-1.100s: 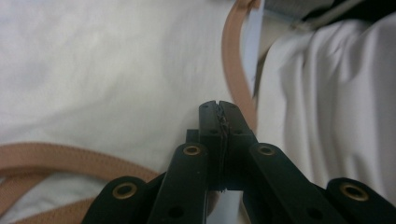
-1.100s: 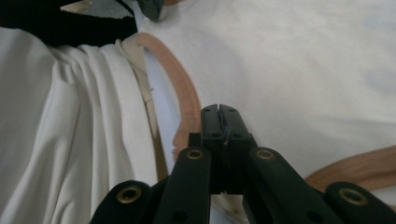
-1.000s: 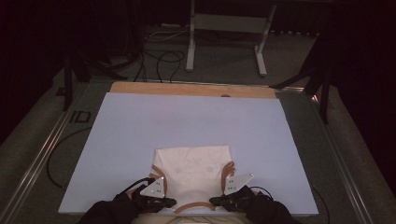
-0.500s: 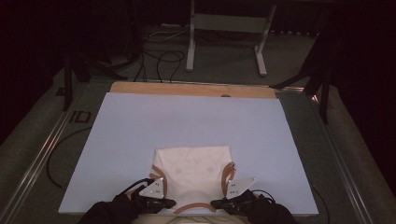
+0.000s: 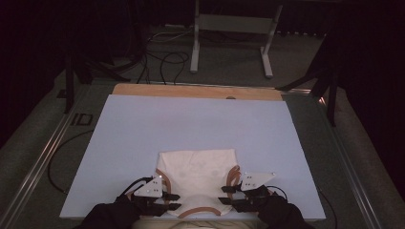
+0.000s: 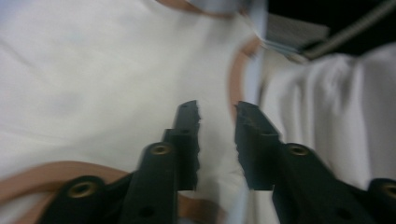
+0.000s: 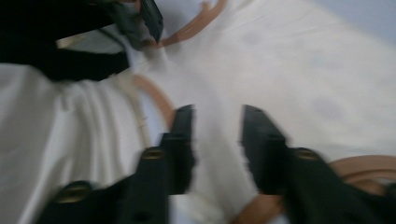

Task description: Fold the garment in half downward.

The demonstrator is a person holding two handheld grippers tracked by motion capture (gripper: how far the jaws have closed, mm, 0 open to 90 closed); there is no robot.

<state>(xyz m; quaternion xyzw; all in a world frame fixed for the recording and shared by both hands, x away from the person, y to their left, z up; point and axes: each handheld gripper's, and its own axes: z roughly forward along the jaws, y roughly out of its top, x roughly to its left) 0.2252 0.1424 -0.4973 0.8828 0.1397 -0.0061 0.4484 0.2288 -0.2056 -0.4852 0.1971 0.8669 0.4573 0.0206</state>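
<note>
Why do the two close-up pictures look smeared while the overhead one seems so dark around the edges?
Left gripper view: cream garment streaked by motion blur. Right gripper view: blurrier, jaw edges smeared. High view: sharper, table lit, surroundings nearly black.

Both dark-sleeved forearms enter low from the near edge, each hand gripping a hand-held gripper that points inward. The left hand-held gripper has just been opening, its jaws now slightly parted. The right hand-held gripper has likewise been opening, jaws apart.
</note>
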